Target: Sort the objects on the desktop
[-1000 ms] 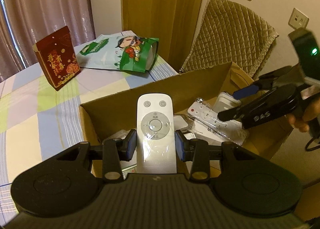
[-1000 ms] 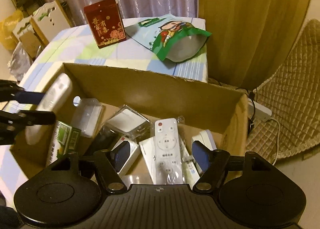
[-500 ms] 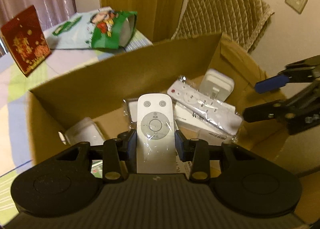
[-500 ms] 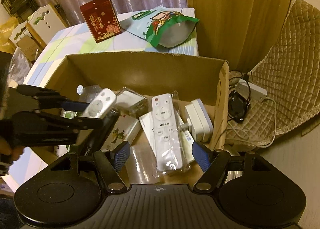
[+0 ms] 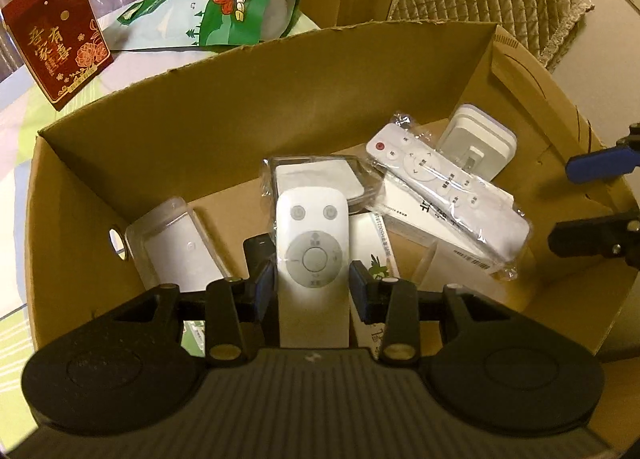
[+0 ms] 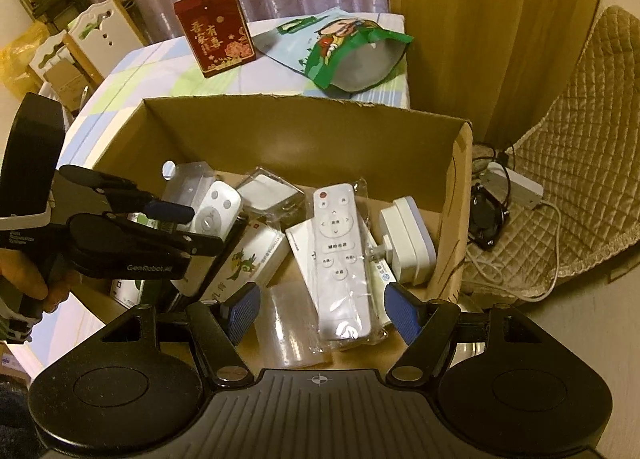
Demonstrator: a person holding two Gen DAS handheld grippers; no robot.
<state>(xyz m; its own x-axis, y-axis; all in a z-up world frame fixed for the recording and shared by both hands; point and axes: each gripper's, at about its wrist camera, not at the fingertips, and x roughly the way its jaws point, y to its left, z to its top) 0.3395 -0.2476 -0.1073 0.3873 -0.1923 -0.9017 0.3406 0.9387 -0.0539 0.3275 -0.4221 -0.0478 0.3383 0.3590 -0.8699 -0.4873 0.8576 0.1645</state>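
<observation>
Left wrist view: left gripper [image 5: 313,286] clamps small white remote [image 5: 312,255] by its sides, held above open cardboard box [image 5: 248,99]. Below in box: long bagged remote [image 5: 444,189], white adapter [image 5: 478,141].

Right wrist view: right gripper [image 6: 322,311] fingers spread wide, holding nothing, hovering over long bagged remote [image 6: 340,263] inside box [image 6: 304,131]. Red carton [image 6: 214,35] and green snack bag [image 6: 344,51] on table behind box.

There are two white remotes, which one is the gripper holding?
The short rounded remote with the grey ring, clamped in the left gripper. The long remote with the red button lies loose in the box.
</observation>
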